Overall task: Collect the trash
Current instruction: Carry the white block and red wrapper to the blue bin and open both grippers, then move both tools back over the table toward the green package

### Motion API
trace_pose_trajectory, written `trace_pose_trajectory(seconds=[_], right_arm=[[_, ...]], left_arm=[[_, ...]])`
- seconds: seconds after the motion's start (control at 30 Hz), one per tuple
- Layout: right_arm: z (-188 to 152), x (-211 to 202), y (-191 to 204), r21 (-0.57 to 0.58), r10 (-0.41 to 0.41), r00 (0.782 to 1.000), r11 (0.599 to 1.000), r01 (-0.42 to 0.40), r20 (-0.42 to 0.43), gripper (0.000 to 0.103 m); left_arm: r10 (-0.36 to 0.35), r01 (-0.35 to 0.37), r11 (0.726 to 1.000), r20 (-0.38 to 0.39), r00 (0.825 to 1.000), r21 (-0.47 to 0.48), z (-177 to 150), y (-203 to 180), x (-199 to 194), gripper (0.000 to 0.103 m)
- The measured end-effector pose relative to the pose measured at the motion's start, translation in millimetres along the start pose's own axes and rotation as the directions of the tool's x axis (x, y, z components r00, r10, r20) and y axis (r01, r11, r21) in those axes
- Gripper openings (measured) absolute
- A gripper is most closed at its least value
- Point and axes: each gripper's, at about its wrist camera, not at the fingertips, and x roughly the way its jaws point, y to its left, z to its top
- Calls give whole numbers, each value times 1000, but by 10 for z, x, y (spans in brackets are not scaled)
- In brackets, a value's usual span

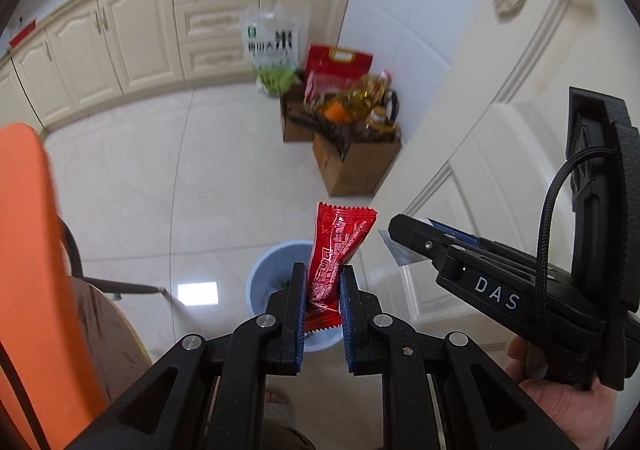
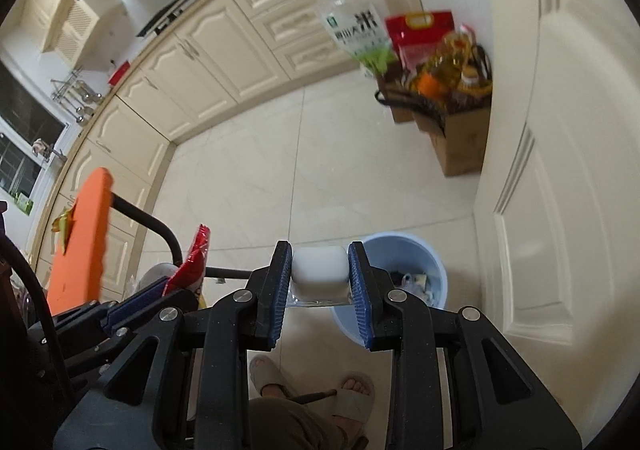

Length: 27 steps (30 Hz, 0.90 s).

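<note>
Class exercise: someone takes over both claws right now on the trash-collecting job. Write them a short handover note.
Left claw: shut on a red snack wrapper.
Right claw: shut on a white block in clear wrap.
Blue bin stands on the floor by the door, ahead of and below both claws, with some trash already inside.
Done: both pieces picked up and brought near the bin.
Left: move each claw above the bin opening and release, probably one at a time.

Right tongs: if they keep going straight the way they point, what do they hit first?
Probably the blue bin: it sits just beyond the right tongs and their white packet, slightly right. Depth unclear.
</note>
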Motion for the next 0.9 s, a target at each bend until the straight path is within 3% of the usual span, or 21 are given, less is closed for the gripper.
trace_pose_trajectory(seconds=[0.1,0.2,0.27,0.33,0.4,0.47,0.53,0.6,0.67,0.9], right_arm=[[22,176,-99,16,-3,1000,1000,4,-25,27],[32,322,-184,37,5,999,999,-4,-44,29],[41,385,-230,55,1,999,999,2,-51,32],[44,426,-265,70,7,998,998,-3,-59,43],[41,419,-299,83,6,999,997,-1,-52,54],[41,382,-318,95,5,999,995,-1,-42,64],[39,312,-336,112,-2,1000,994,5,-23,87],[39,208,-350,139,-22,1000,990,22,4,103],[43,122,-354,160,-39,999,986,36,17,103],[32,-366,-204,163,-71,995,985,58,72,103]], left_arm=[[13,-13,1000,-50,999,-5,265,-41,242,12],[31,-32,999,-89,996,-14,776,-8,496,14],[48,-51,999,-115,992,-21,976,-23,591,27],[62,-65,998,-115,991,-24,1198,-35,652,51],[77,-79,997,-98,992,-20,1296,-50,657,65],[92,-94,996,-79,993,-12,1305,-83,628,73],[101,-102,995,-63,993,-5,1286,-104,607,85],[104,-104,995,-45,994,11,1215,-154,514,94],[107,-107,994,-14,994,30,1134,-217,375,102],[96,-100,994,105,990,39,727,-331,-341,102]])
